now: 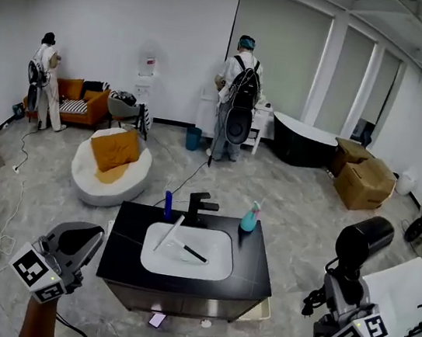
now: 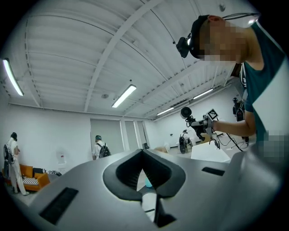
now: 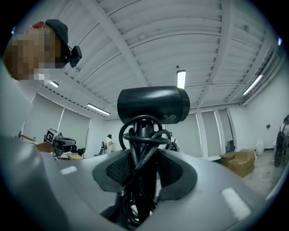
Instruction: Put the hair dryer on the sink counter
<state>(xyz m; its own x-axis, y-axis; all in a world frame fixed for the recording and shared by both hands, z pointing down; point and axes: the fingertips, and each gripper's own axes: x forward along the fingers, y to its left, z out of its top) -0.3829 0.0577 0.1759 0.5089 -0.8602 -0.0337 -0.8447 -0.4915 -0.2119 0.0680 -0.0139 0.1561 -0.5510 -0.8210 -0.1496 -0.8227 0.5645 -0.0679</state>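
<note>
A black hair dryer (image 1: pixel 364 240) stands upright at the lower right of the head view, with my right gripper (image 1: pixel 345 282) shut on its handle. In the right gripper view the dryer's barrel (image 3: pixel 153 104) lies crosswise above the jaws, and its coiled cord hangs around the handle between the pads. The black sink counter (image 1: pixel 251 268) with a white basin (image 1: pixel 211 246) stands ahead at centre, to the left of the dryer. My left gripper (image 1: pixel 86 239) hovers left of the counter, its fingertips together and holding nothing.
On the counter stand a black faucet (image 1: pixel 199 205), a blue bottle (image 1: pixel 167 204) and a teal bottle (image 1: pixel 250 217). A white beanbag (image 1: pixel 111 165) lies beyond. A white board (image 1: pixel 404 298) is at right. Cardboard boxes (image 1: pixel 365 181), a black tub (image 1: pixel 303 141) and two people are far back.
</note>
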